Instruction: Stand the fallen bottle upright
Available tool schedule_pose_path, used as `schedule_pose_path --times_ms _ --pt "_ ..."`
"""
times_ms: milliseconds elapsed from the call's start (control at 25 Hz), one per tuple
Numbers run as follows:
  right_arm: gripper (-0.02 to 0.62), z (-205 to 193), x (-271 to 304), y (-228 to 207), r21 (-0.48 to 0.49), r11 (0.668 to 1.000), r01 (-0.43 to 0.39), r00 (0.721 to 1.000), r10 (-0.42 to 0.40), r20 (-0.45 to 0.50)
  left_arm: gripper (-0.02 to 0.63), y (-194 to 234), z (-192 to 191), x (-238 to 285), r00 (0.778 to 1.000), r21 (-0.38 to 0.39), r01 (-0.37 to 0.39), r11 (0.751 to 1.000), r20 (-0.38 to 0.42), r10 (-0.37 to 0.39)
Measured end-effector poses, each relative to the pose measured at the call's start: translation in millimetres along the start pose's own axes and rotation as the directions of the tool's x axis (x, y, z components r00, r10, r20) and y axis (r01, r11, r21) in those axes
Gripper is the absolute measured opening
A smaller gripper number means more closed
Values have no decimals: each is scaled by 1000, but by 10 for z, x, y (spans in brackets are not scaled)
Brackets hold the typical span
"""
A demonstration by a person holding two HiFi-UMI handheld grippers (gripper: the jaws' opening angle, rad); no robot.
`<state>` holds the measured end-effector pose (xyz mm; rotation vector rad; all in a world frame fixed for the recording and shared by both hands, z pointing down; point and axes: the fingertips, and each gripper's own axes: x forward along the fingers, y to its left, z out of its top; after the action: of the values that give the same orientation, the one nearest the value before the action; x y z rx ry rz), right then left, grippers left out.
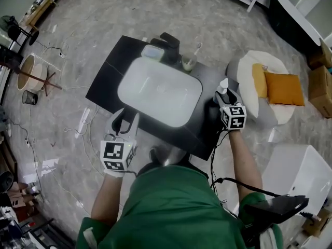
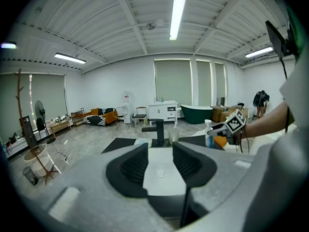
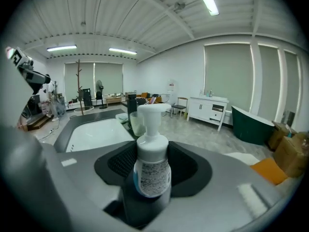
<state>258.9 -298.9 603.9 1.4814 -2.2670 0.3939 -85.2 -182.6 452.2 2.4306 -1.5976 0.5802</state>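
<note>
A white pump bottle with a printed label stands upright between the jaws of my right gripper, which is shut on its body. In the head view the bottle is at the right end of the black counter; whether its base rests on the counter is hidden. From the left gripper view, the bottle shows upright at the right. My left gripper hangs at the front left corner of the white basin, open, with nothing between its fingers.
A black faucet, a clear cup and a small dish stand behind the basin. A white armchair with orange cushions sits right of the counter, a white box nearer. Cables lie on the floor at left.
</note>
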Motion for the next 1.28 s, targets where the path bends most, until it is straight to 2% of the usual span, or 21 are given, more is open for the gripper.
schedule_pose_path --times_ms 160,520,800,1040,1280 --pt "204 26 214 -238 56 998 29 1000 -29 1 156 68 -63 -26 999 -12 -33 999 -15 33" --pt "207 80 470 -425 92 993 78 995 -82 50 156 203 -190 -112 995 -39 -94 995 -50 92" --pt "209 -7 405 -392 105 991 86 995 -91 43 156 161 -140 -30 997 -44 -71 996 -30 70" --pt "209 -98 345 -375 119 990 72 997 -71 -12 155 121 -69 7 999 -44 -44 998 -12 44" --pt "209 -48 96 -347 170 981 92 995 -97 22 155 179 -58 16 1000 -53 -24 998 9 25"
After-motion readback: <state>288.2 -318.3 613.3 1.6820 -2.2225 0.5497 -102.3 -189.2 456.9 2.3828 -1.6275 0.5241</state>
